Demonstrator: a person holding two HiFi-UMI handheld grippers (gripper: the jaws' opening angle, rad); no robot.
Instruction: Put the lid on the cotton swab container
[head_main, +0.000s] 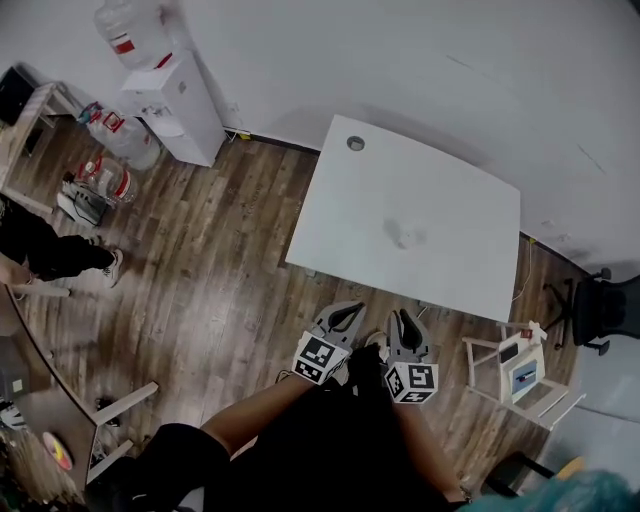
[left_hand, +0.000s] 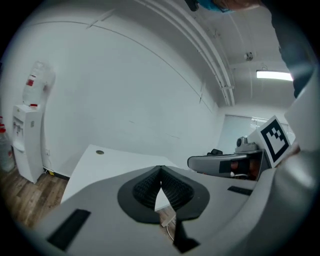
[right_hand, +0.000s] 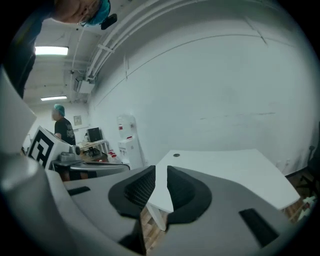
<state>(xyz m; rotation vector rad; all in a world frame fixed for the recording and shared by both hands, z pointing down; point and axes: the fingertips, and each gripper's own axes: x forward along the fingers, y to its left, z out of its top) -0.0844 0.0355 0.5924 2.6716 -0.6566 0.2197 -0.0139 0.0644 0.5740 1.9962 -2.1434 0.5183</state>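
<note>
Across all views, cotton swab container and lid not showing. Just off white table (head_main: 400, 180) near edge, over wood floor (head_main: 220, 260), left gripper (head_main: 348, 310) hovering, jaws pressing together, nothing between. Right gripper (head_main: 401, 316) hovering beside it, jaws standing slightly apart, gripping nothing. Water dispenser (head_main: 185, 105) standing against far wall.

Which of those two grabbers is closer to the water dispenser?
Left. The left gripper is down and right of the water dispenser; the right gripper sits beside the left one, farther right still.
</note>
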